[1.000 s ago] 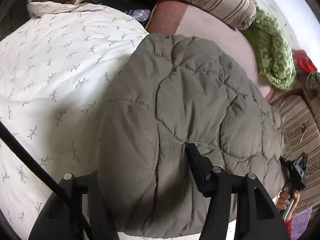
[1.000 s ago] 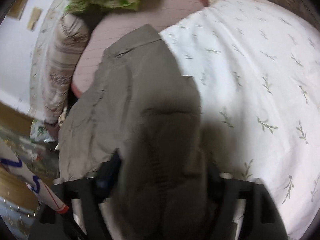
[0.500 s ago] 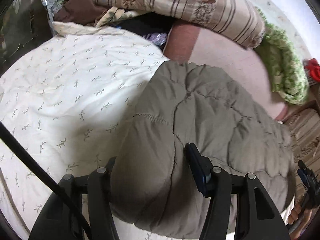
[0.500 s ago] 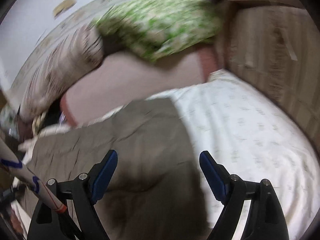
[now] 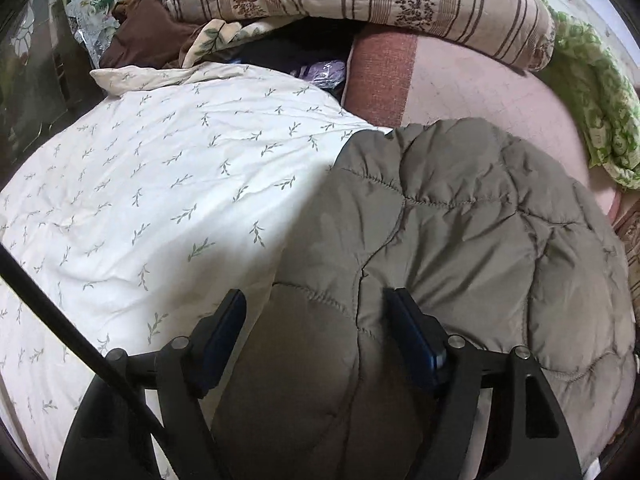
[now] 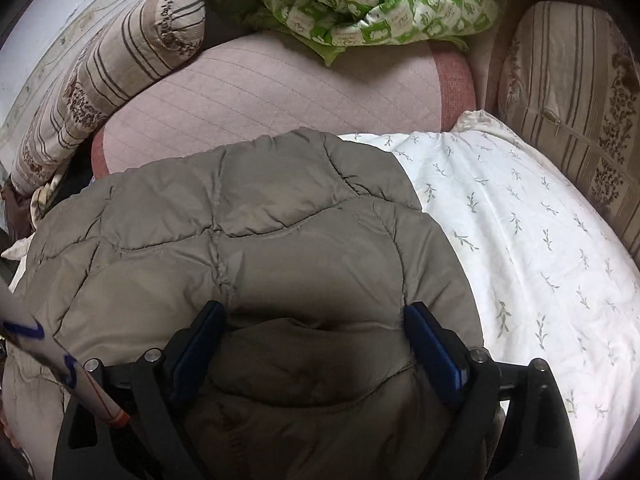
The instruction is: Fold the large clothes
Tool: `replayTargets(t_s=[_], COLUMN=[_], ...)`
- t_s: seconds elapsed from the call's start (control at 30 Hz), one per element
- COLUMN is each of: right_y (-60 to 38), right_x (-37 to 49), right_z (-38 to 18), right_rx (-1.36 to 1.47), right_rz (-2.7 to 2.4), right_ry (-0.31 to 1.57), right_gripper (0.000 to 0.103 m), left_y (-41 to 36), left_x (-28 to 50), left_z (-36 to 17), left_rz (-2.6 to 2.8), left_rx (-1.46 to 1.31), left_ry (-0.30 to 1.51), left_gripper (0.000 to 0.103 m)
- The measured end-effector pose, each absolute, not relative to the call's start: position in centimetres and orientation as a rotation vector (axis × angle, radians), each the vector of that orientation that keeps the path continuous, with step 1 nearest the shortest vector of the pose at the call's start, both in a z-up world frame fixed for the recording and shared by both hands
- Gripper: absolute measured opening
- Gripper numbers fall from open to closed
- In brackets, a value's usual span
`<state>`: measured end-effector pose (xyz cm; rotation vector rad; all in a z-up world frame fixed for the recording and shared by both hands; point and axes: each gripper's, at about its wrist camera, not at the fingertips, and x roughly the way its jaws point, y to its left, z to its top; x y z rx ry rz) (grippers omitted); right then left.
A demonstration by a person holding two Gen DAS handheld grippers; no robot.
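Note:
An olive-grey quilted puffer jacket lies folded on the bed, partly on the white leaf-print duvet and partly on the pink mattress. My left gripper is open, its jaws standing wide apart over the jacket's near left edge. In the right wrist view the same jacket fills the middle. My right gripper is open, with its jaws spread wide just above the puffy jacket fabric.
A striped floral bolster and a green patterned quilt lie along the far side of the bed. Dark clothes are piled at the back left. A striped cushion leans at the right in the right wrist view.
Both grippers let go of the jacket and opened. The jacket has settled flat on the bed. The right gripper swung up and came back down over it.

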<state>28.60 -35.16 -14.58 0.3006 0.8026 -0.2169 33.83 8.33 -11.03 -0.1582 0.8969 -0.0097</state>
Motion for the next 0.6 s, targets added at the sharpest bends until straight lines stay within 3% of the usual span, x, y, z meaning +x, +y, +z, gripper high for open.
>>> replayTargets(t_s=[0.17,0.27,0.4,0.53,0.6], right_y=[-34.2,-33.3,-29.7,-26.5,-26.8], right_x=[27.2,25.3,23.9,25.2,25.8], right_z=[-12.8,-10.5,-9.1,-11.5,-12.6], right_rx=[0.273,0.269,0.185,0.067,0.079], right_rz=[-0.258,-0.276,-0.213,-0.2,-0.202], right_ry=[0.773,0.714,0.688,0.745,0.748], right_gripper=[0.094,0.094,0.094,0.095,0.099], left_y=[12.2,12.3,7.7,3.3,2.8], left_x=[30.2,28.3,28.3,30.0,30.0], left_z=[-5.6,-4.0,-5.6,-9.7,-10.2], left_rz=[-0.027,0.016,-0.028,-0.038,-0.01], left_rx=[-0.315,-0.272,-0.066,0.078,0.103], left_ry=[0.733,0.688,0.745,0.862,0.817], left_gripper=[0.074,0.074,0.074,0.074,0.076])
